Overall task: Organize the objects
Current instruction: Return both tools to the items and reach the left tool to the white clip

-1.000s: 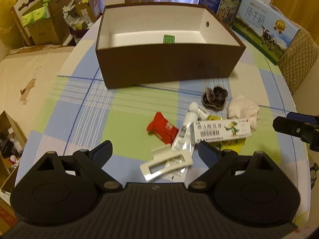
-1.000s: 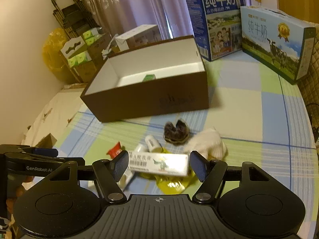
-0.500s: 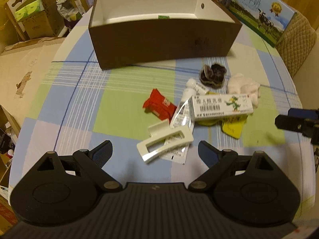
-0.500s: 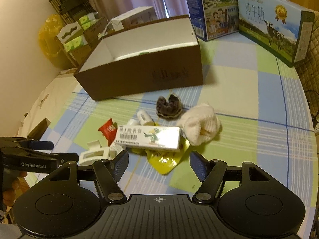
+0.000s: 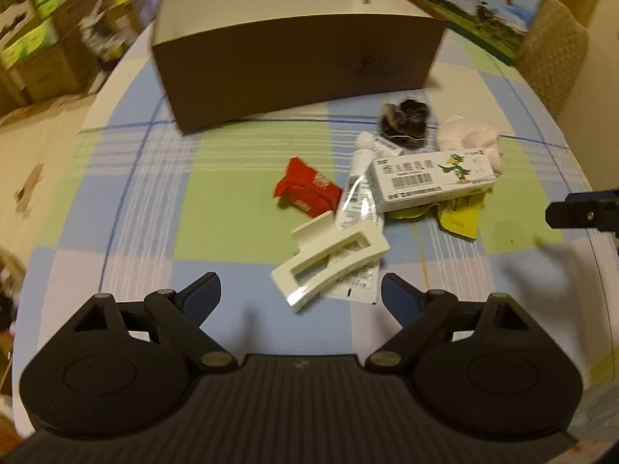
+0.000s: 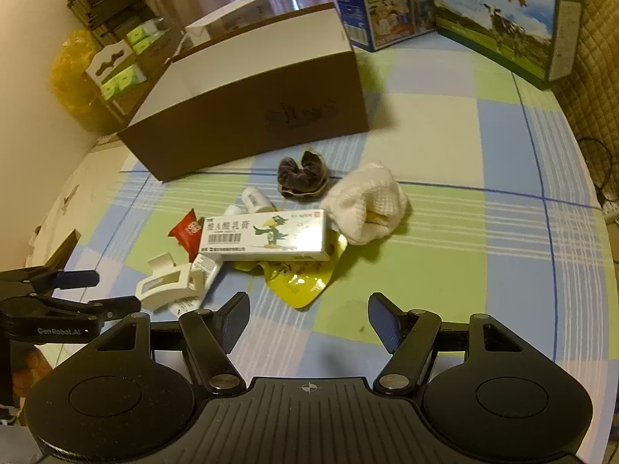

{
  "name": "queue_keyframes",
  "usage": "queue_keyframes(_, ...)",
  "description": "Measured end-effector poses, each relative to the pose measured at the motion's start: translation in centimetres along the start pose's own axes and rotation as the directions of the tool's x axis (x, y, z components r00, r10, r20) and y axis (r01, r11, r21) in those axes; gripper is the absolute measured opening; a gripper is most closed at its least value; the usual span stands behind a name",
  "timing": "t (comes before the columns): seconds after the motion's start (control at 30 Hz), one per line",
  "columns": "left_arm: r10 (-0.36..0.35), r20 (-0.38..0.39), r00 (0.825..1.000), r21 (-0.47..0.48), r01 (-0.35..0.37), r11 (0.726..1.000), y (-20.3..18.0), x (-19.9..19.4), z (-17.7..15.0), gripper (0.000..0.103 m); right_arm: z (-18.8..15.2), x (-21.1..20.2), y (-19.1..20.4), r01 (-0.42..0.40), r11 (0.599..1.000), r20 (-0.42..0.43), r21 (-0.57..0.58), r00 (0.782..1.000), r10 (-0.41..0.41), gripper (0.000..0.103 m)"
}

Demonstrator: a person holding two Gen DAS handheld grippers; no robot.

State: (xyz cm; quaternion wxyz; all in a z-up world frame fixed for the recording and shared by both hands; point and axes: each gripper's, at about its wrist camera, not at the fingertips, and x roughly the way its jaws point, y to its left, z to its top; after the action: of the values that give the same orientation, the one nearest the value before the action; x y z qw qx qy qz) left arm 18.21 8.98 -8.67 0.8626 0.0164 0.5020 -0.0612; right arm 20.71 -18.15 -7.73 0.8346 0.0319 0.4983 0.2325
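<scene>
Left wrist view shows the clutter, white hair clip foremost, loose on the tabletop before the brown box; left gripper closing on nothing, right gripper open and empty, so nearly all sorting remains.

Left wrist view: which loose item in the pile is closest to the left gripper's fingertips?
The white hair claw clip. It lies at the near edge of the pile, just ahead of the left gripper, whose jaws are closing with nothing between them; the red packet and ointment box lie farther back.
</scene>
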Motion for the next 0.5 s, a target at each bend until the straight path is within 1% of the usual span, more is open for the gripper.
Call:
queue_keyframes(0.13, -0.013, 0.016, 1.000, 0.097, 0.012, 0.995, -0.4, 1.7, 0.2, 0.084, -0.3, -0.1, -0.5, 0.020, 0.999, -0.002, 0.031, 1.000, -0.020, 0.065)
queue_keyframes(0.27, -0.024, 0.007, 1.000, 0.168, 0.022, 0.986, -0.3, 3.2, 0.4, 0.083, -0.8, -0.5, -1.2, 0.045, 0.997, -0.003, 0.060, 0.999, -0.045, 0.065)
queue_keyframes(0.37, -0.050, 0.006, 0.999, 0.240, 0.047, 0.970, -0.6, 4.0, 0.4, 0.083, -1.1, -0.7, -1.8, 0.067, 0.994, -0.007, 0.085, 0.998, -0.067, 0.065)
queue_keyframes(0.43, -0.054, 0.006, 0.999, 0.290, 0.050, 0.956, -0.9, 4.5, 0.4, 0.082, -1.4, -0.8, -2.2, 0.081, 0.991, -0.010, 0.103, 0.997, -0.080, 0.065)
queue_keyframes(0.5, -0.061, 0.005, 0.998, 0.328, 0.055, 0.943, -1.1, 5.0, 0.5, 0.078, -1.6, -0.8, -2.5, 0.090, 0.988, -0.013, 0.122, 0.996, -0.089, 0.065)
